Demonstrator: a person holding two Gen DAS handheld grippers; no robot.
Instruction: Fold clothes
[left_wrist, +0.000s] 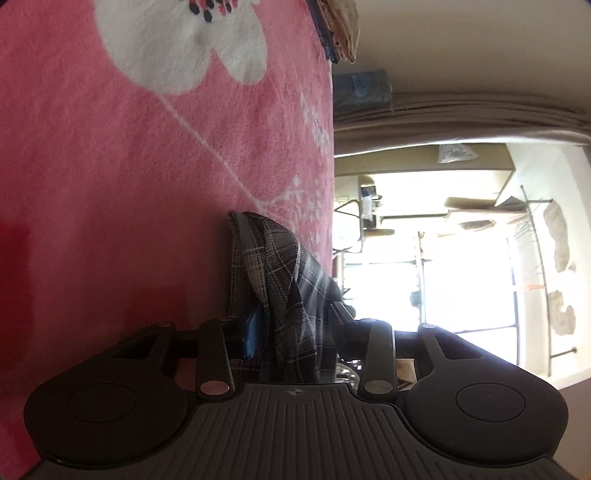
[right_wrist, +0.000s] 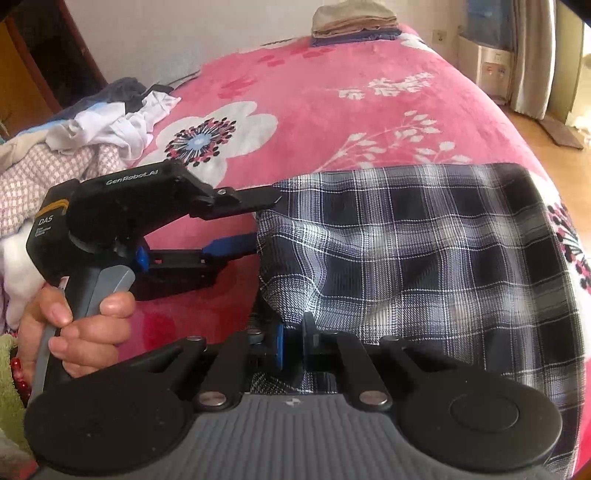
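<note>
Right wrist view first: the right gripper (right_wrist: 293, 345) sits nearly closed at the bottom, its blue pads pinching the near edge of the one plaid garment (right_wrist: 424, 258), dark navy with white checks. That garment lies spread on the pink floral blanket (right_wrist: 314, 110) of the bed. Just left, a hand (right_wrist: 74, 317) holds the left gripper (right_wrist: 264, 221), rolled on its side, one finger above and one below the garment's left edge; the jaws stand partly apart, and I can't tell whether the pads actually press the cloth. Further left, one heap of unfolded clothes (right_wrist: 92, 125). At the far end, one small stack of folded clothes (right_wrist: 352, 22).

Left wrist view, turned sideways, shows a bunched fold of plaid (left_wrist: 280, 280) between the fingers, then blanket (left_wrist: 147, 184), then a bright window (left_wrist: 461, 277).
</note>
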